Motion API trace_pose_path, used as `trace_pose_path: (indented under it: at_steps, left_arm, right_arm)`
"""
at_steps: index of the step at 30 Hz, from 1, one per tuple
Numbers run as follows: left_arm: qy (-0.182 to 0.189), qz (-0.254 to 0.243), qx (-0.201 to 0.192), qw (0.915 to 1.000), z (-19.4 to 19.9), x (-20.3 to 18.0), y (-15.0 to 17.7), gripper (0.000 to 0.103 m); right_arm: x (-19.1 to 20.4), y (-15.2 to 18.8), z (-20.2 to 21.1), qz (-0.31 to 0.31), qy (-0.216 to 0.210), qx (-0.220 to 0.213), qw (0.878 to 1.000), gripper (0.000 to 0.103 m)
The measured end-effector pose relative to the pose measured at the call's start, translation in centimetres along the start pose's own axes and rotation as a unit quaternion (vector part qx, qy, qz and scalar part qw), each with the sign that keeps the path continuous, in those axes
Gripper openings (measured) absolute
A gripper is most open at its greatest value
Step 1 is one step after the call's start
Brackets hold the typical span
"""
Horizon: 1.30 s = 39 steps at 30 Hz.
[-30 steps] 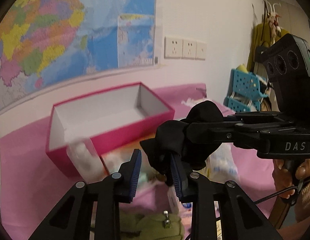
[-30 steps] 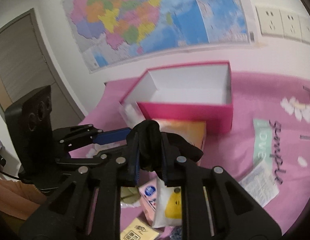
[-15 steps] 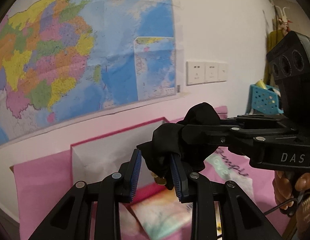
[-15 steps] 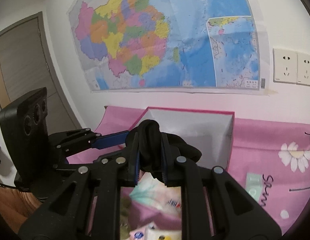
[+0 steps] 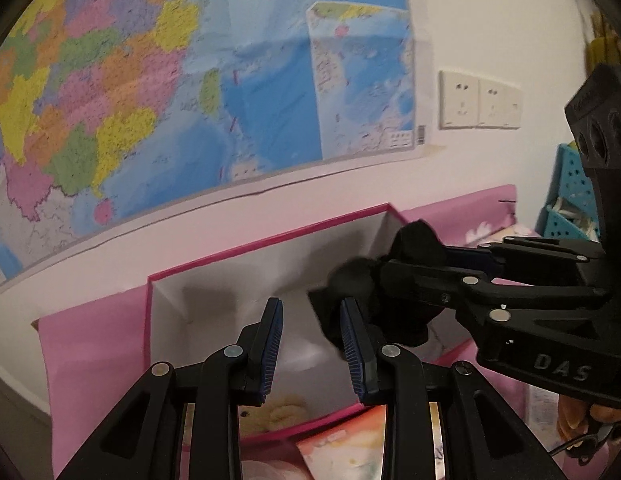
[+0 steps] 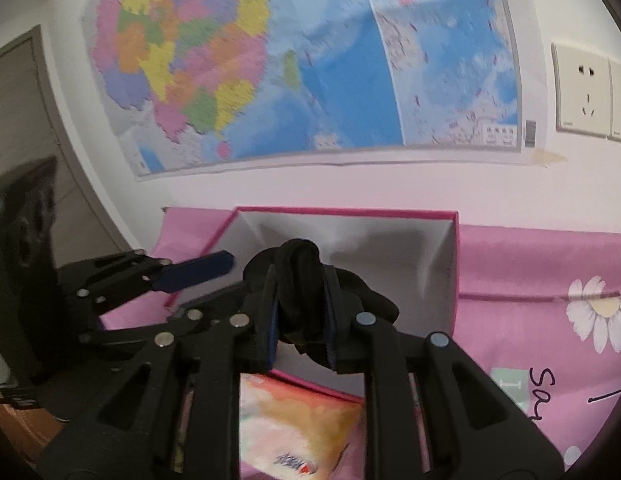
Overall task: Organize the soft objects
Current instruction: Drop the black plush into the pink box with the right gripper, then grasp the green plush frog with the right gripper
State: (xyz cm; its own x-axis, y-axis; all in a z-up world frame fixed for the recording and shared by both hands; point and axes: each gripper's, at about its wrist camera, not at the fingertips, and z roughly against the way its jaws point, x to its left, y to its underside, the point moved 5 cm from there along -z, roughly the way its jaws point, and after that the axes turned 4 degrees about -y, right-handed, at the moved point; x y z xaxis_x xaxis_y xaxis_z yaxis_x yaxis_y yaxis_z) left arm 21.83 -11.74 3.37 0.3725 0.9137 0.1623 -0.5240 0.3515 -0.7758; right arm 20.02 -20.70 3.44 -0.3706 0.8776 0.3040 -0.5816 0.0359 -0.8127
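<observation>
Fingers of the right gripper (image 6: pixel 300 316) clamp the black cloth (image 6: pixel 300 280), now carried forward over the open pink box (image 5: pixel 270 240); the left gripper (image 5: pixel 310 340) hangs with fingers apart, empty, the cloth just beside its right pad. Beyond, the box's far edge meets the wall map (image 6: pixel 310 60). Release looks near, I'd say

1. my right gripper (image 6: pixel 300 316) is matt black plastic with small shiny metal pins; it pinches a soft, matt black cloth (image 6: pixel 300 280).
2. my left gripper (image 5: pixel 312 346) has ribbed blue pads (image 5: pixel 270 344) that look rubbery.
3. the pink box (image 5: pixel 270 240) looks like card, matt pale inside.
4. the pink tablecloth (image 6: pixel 530 264) is smooth printed fabric.
5. the wall map (image 6: pixel 270 60) is slightly glossy paper.
</observation>
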Motion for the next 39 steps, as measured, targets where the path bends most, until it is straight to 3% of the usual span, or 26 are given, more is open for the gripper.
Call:
trace_pose_path:
  at_steps: [1,3,7,10,12,15,20,22,30,39]
  left_arm:
    - [-0.004,0.0,-0.003,1.0,0.1,0.1,0.0,0.033]
    - [-0.011,-0.001,-0.012,0.9999,0.5,0.3,0.2,0.047]
    - [-0.011,0.008,-0.033,0.9994,2.3,1.2,0.9,0.051]
    - [-0.001,0.026,-0.052,0.9983,4.3,2.4,1.6,0.059]
    - [0.002,0.041,-0.066,0.997,5.8,3.5,2.4,0.062]
    - [0.005,0.057,-0.08,0.9951,8.2,5.1,4.1,0.066]
    - [-0.001,0.07,-0.084,0.9939,10.7,7.1,7.5,0.069]
    - [-0.005,0.068,-0.073,0.995,11.2,7.4,9.4,0.07]
    - [0.01,0.062,-0.02,0.9978,11.2,6.6,16.1,0.07]
    - [0.057,0.068,0.011,0.996,11.0,5.7,19.3,0.07]
  right_arm:
    - [-0.4,0.1,-0.4,-0.001,0.011,0.003,1.0,0.029]
    - [-1.3,0.4,-0.9,-0.01,0.03,0.007,0.999,0.035]
    - [-3.0,1.0,-0.7,-0.034,0.053,0.013,0.998,0.045]
    - [-3.0,1.6,0.5,-0.041,0.05,0.012,0.998,0.045]
    - [-2.2,2.2,1.8,-0.034,0.039,0.009,0.999,0.049]
    - [-0.3,3.4,4.0,-0.014,0.027,0.0,1.0,0.066]
    - [3.6,6.2,7.3,0.012,-0.018,-0.001,1.0,0.07]
    - [4.8,7.4,8.0,0.014,-0.034,0.002,0.999,0.081]
    - [9.4,13.2,8.1,0.038,-0.064,0.062,0.995,0.081]
    - [11.5,18.4,5.2,0.014,-0.08,0.124,0.989,0.081]
